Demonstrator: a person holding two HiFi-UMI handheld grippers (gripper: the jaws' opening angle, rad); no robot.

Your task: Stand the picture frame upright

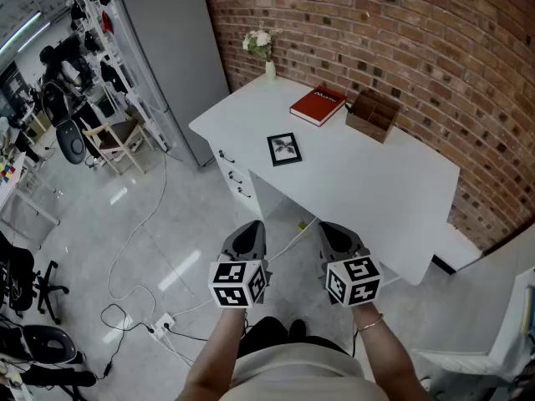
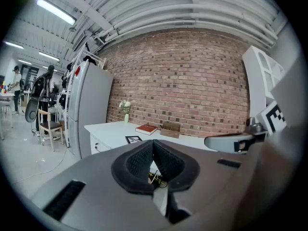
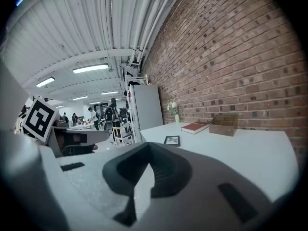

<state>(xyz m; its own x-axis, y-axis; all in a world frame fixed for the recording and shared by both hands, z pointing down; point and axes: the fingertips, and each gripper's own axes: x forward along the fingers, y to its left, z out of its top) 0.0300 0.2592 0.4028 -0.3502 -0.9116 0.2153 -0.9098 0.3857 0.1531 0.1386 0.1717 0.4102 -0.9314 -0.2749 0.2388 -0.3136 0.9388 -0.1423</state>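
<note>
Left gripper (image 2: 153, 146) and right gripper (image 3: 148, 153) are both clenched, jaws pressed together with nothing between them. They hover side by side over the floor, short of the white desk's (image 1: 376, 199) front edge. Marker cubes largely hide the hands, and the forearms are cut off at the bottom of the head view. Picture frame (image 1: 284, 149) lies flat, face up, toward the desk's left end and well apart from both grippers; its print is too small to make out. Beyond it are a red book (image 1: 318, 105), a wooden box (image 1: 373, 115) by the brick wall (image 1: 401, 32), and a vase of flowers (image 1: 266, 57) at the far corner.
</note>
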